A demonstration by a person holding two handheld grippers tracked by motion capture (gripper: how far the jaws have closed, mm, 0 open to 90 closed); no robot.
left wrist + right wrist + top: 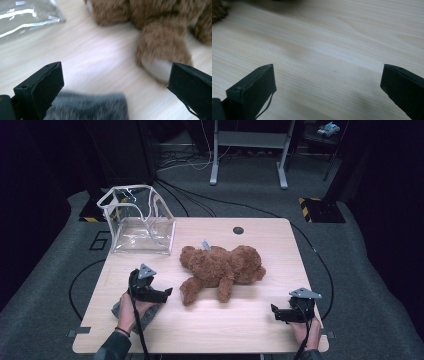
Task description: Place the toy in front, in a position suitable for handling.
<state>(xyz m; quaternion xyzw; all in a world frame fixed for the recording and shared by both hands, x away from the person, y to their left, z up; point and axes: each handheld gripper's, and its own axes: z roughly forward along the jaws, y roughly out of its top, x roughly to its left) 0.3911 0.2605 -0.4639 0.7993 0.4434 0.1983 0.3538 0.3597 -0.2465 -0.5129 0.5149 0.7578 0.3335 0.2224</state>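
Two tools are sitting at the near edge of the worktop (250, 320), one in each hand. Left tool (167, 293) is resting at the near left, jaws standing wide apart with nothing between them; in the left gripper view they are framing bare wood, with a grey cloth (87, 106) lying just under and between them at the near edge. In the high view that grey cloth (145, 317) is lying under the left hand (132, 307), touching the worktop. Right tool (276, 312) is sitting at the near right corner, held by the right hand (305, 327), jaws also gaping wide and gripping nothing; the right gripper view is showing plain wood grain between them. Both tools are pointing inward toward the middle.

Mid-worktop, the brown teddy bear (220, 267) is lying on its side, head to the right, legs to the left and near. It is lying near the left tool but apart from it, and well apart from the right tool. In the left gripper view a bear paw (162, 57) with a pale sole is sitting just beyond the right-hand jaw, not touching.

Far left, a clear plastic bag (140, 222) is standing open on the worktop corner, just beside the bear's leg end, apart from it.
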